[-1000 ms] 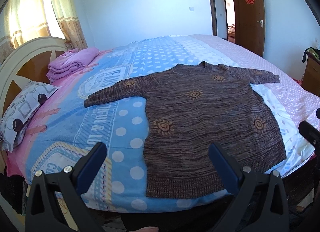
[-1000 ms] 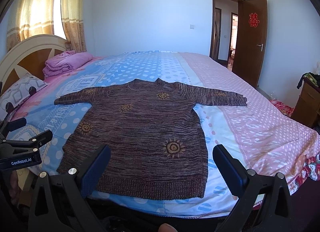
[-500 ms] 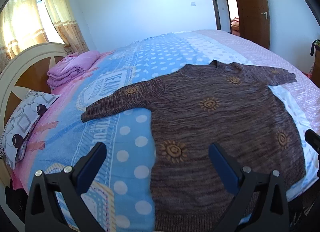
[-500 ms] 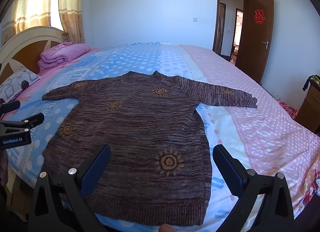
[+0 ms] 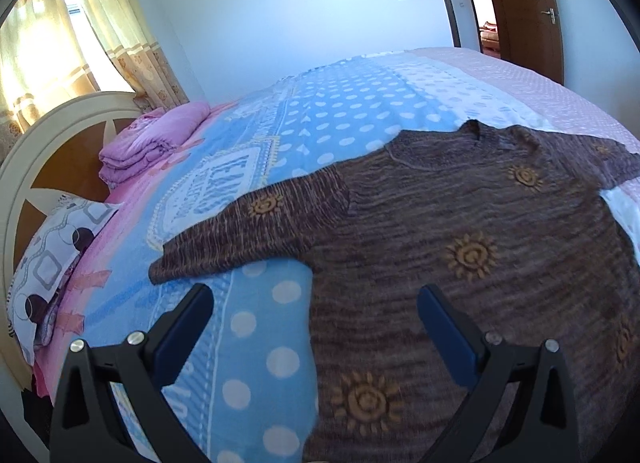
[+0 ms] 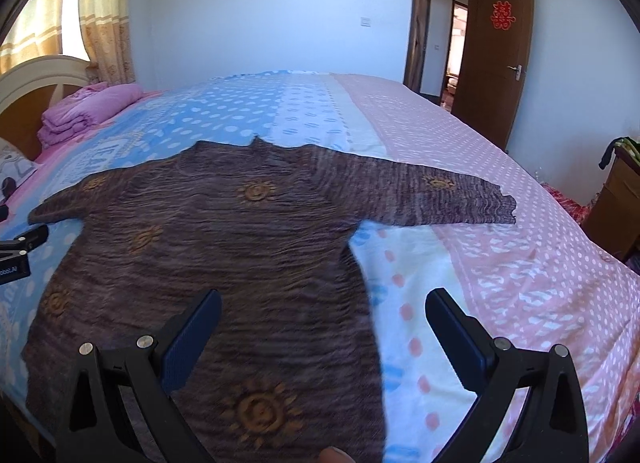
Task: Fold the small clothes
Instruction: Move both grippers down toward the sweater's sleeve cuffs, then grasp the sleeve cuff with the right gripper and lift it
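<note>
A brown knit sweater with orange sun motifs (image 5: pixel 460 231) lies flat on the bed, both sleeves spread out; it also shows in the right wrist view (image 6: pixel 240 247). My left gripper (image 5: pixel 314 317) is open and empty, hovering over the sweater's left side edge, below the left sleeve (image 5: pixel 256 231). My right gripper (image 6: pixel 322 321) is open and empty above the sweater's right side edge, below the right sleeve (image 6: pixel 452 199). The left gripper's tip (image 6: pixel 20 251) shows at the left edge of the right wrist view.
The bed carries a blue, white and pink dotted cover (image 6: pixel 500 263). A folded pink blanket (image 5: pixel 156 143) and a patterned pillow (image 5: pixel 52 259) lie by the headboard (image 5: pixel 48 151). A wooden cabinet (image 6: pixel 616 211) stands right of the bed. A brown door (image 6: pixel 496 55) is open.
Both grippers have moved forward and lower over the bed, closer to the sweater. Both stay open. The sweater has not moved.
</note>
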Motion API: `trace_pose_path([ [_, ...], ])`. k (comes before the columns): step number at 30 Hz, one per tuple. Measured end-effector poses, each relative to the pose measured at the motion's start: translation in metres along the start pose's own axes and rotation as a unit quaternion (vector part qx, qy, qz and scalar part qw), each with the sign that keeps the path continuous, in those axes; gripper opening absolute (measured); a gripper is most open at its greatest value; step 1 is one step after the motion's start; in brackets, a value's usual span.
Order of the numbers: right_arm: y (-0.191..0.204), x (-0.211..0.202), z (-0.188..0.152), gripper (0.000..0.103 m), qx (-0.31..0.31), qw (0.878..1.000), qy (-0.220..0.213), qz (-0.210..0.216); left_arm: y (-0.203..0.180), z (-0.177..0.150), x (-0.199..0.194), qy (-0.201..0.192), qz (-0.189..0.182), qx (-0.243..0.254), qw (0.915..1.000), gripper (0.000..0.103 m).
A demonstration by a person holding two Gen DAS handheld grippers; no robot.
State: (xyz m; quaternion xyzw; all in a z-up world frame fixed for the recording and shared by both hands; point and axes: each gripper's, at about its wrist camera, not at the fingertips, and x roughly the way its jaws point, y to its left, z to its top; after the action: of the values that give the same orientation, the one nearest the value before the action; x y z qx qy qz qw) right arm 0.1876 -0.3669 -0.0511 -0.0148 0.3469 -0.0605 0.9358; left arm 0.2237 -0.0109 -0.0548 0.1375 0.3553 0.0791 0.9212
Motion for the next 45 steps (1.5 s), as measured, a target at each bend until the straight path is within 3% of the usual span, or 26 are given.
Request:
trace_pose_path([
  [15,-0.091,0.090,0.039,0.102,0.040,0.995,0.041,-0.087,0.001,0.046,0.100,0.023,0.055,-0.006,0.9982,0.103],
  [21,-0.138,0.115,0.056,0.102,0.083,0.993,0.049,-0.071,0.011,0.051,0.140,0.057,0.071,-0.027,0.9955,0.103],
  [28,-0.206,0.137,0.074,0.101,0.181,0.981,0.056,-0.048,0.019,0.049,0.166,0.082,0.074,-0.053,0.9925,0.103],
  [33,-0.235,0.163,0.078,0.077,0.234,0.968,0.082,-0.029,0.028,0.042,0.177,0.105,0.056,-0.082,0.9895,0.103],
  [38,-0.244,0.183,0.087,0.077,0.230,0.968,0.092,-0.037,0.033,0.041,0.179,0.105,0.050,-0.095,0.9887,0.103],
  [41,-0.250,0.193,0.092,0.069,0.229,0.968,0.096,-0.045,0.034,0.040,0.179,0.103,0.048,-0.099,0.9885,0.103],
  [43,-0.247,0.197,0.096,0.047,0.214,0.970,0.103,-0.050,0.032,0.040,0.179,0.101,0.052,-0.096,0.9889,0.103],
  [44,-0.247,0.198,0.096,0.028,0.202,0.972,0.106,-0.053,0.032,0.040,0.179,0.100,0.054,-0.094,0.9891,0.103],
  [45,-0.245,0.196,0.097,0.016,0.195,0.974,0.106,-0.046,0.030,0.040,0.179,0.100,0.056,-0.091,0.9892,0.103],
])
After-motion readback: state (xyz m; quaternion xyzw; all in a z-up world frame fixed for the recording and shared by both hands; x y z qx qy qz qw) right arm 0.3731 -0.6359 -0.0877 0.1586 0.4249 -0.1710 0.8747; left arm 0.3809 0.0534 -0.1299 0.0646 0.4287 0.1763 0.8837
